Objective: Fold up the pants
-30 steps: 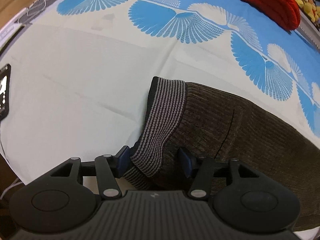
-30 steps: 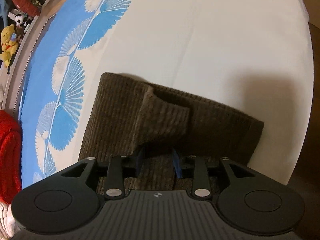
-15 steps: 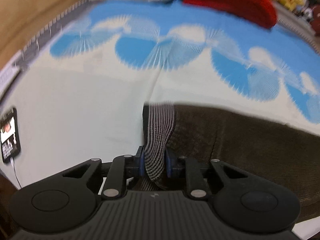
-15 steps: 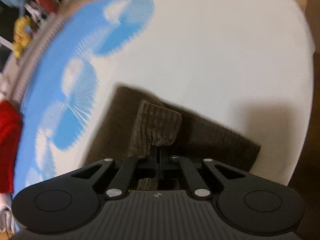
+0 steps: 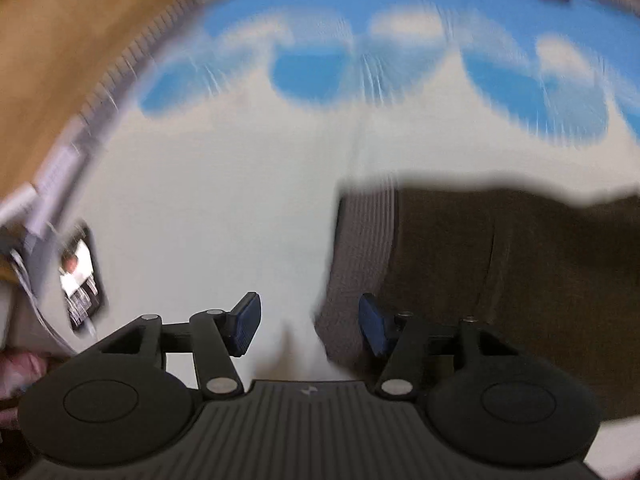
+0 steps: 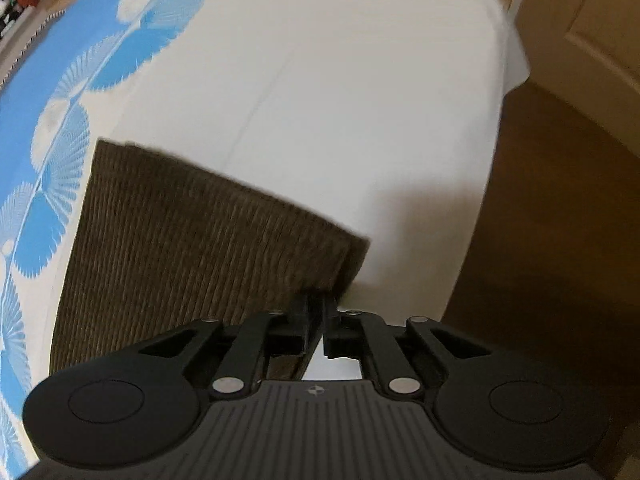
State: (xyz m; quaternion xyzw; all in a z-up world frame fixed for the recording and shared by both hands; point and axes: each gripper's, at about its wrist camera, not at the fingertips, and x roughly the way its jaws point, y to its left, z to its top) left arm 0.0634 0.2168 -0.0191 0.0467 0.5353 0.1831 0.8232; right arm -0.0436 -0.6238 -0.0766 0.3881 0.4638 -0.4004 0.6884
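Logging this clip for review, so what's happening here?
A person with handheld tongs in each hand is folding brown corduroy pants on a bed with a white and blue sheet. The right tongs are shut on the corner of the pant-leg end. The left tongs are opening beside the striped waistband, which lies by the right pad with nothing pinched. A phone lies near the bed's edge.

left view motion-blurred; right sharper, fisheye-warped edges.
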